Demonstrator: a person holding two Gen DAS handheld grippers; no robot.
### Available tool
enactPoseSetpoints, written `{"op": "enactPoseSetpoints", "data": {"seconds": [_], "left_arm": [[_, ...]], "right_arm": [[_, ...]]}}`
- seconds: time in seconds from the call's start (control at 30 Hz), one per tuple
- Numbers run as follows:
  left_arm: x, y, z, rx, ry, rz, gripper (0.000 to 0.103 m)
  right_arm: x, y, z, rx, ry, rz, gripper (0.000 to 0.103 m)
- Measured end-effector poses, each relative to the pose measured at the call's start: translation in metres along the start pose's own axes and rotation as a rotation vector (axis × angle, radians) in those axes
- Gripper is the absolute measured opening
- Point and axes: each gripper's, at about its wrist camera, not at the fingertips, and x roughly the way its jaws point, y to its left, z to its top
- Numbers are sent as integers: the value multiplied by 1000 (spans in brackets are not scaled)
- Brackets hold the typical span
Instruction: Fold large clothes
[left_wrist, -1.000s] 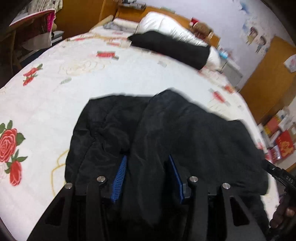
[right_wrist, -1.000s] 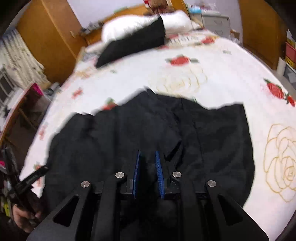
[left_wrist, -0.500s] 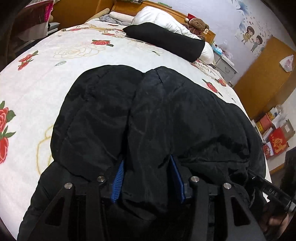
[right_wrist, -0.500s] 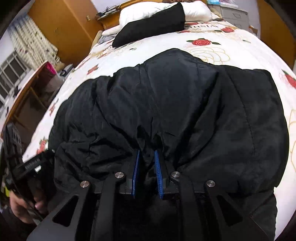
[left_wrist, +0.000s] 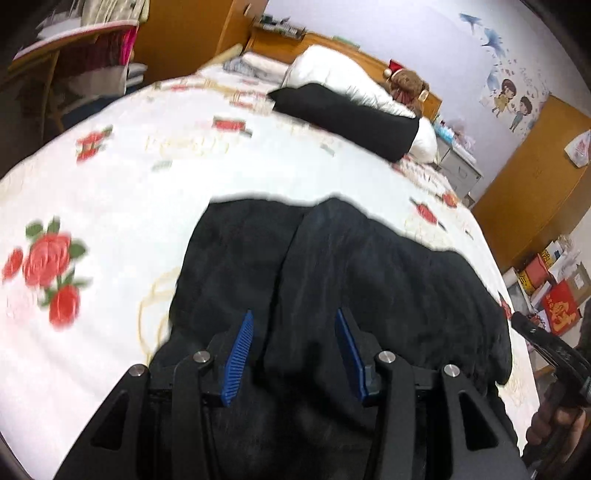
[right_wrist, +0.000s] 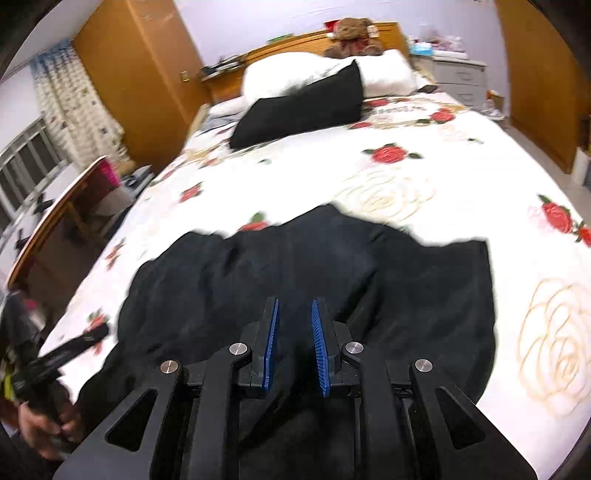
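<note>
Left to right across the bed (left_wrist: 155, 173). Left wrist view: the left gripper (left_wrist: 293, 345) stands with its blue pads (left_wrist: 240, 354) set moderately apart and a thick ridge of the black jacket (left_wrist: 369, 273) bunched between them. The pads appear to press this fold, so it reads as held. The garment lies on the rose-printed cover near the foot edge of the bed, well apart from the black pillow (left_wrist: 347, 118) and the white quilt (left_wrist: 332, 74) at the head edge. The person's right hand (left_wrist: 557, 424) shows at the far right of this view.

Right wrist view: the right gripper (right_wrist: 294, 347) has its pads (right_wrist: 269, 347) drawn close together on a thin pinch of the same cloth near its lower hem, again judged as gripped.

Change: half a second earlier the jacket filled both views, billowed high and close to the cameras. Now it lies lower and flatter, with bare cover visible beyond it, much as a second ago. Both views are motion-blurred. This suggests a shake to spread and smooth the garment. By that reading, the fold itself is not yet made and the jacket is only being laid out for it.
</note>
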Motion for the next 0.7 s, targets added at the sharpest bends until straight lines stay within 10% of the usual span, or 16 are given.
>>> {"op": "enactPoseSetpoints", "data": {"seconds": [0.27,0.7], "left_arm": [[83,0,0,106,91,84,50],[3,-16,-4,105,15,28,50]], "right_arm": [[63,-42,-24,119,111,-31,18],[-25,-8,-19,46,37,-17,19]]}}
